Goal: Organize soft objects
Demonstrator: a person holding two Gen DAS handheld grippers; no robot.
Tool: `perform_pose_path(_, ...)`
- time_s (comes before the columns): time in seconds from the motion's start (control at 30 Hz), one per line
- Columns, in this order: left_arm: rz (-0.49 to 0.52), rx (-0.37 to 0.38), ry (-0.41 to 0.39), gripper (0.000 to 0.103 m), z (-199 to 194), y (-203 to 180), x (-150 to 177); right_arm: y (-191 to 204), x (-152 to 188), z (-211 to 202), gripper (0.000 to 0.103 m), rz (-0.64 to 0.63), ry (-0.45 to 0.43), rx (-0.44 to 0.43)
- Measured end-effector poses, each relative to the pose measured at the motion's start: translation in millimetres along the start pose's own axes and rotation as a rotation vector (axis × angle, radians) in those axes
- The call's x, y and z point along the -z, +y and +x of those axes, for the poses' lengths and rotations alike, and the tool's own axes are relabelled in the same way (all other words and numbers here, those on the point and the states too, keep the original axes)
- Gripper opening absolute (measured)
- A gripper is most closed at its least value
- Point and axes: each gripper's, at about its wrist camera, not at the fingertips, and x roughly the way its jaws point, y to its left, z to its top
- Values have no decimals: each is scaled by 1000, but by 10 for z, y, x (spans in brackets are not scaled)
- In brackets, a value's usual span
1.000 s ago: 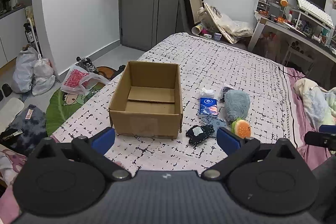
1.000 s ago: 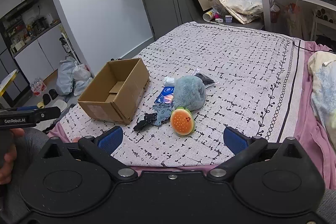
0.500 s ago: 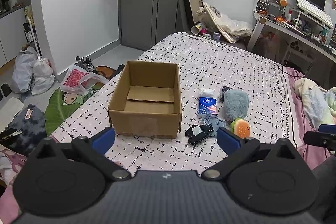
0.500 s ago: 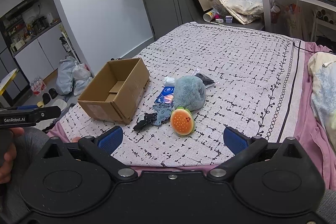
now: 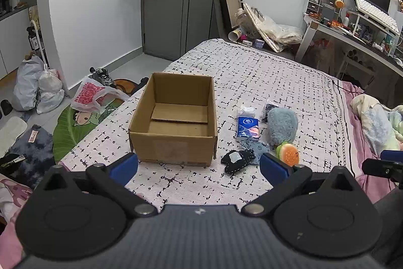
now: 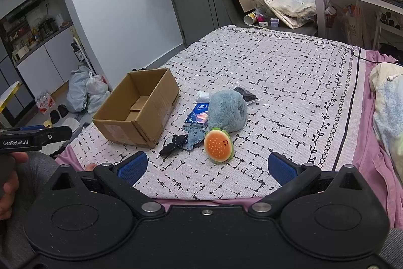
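Note:
An open, empty cardboard box (image 5: 176, 117) (image 6: 137, 109) stands on the bed. To its right lies a cluster of soft items: a grey-blue fluffy plush (image 5: 281, 126) (image 6: 228, 111), an orange burger plush (image 5: 288, 155) (image 6: 218, 144), a black soft toy (image 5: 236, 160) (image 6: 173, 144), a blue-grey fabric piece (image 6: 194, 136), a blue tissue pack (image 5: 248, 127) (image 6: 199, 112), a white wad (image 5: 246, 109) and a dark packet (image 6: 245, 94). My left gripper (image 5: 199, 167) hovers open, short of the box. My right gripper (image 6: 207, 168) hovers open, near the burger plush. Both hold nothing.
The bed cover (image 5: 264, 72) is white with black marks. Bags (image 5: 37, 87) and a green mat (image 5: 75, 122) lie on the floor left. A desk (image 5: 352, 37) stands far right; bedding (image 6: 388, 102) is piled at the right edge. A hand (image 6: 7, 180) holds the left gripper.

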Motion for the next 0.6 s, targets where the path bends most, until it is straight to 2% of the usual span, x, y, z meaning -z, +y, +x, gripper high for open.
perform_pose_path(0.6, -9, 1, 1, 102, -14, 47, -11, 2, -5, -8, 103, -3, -1, 0)
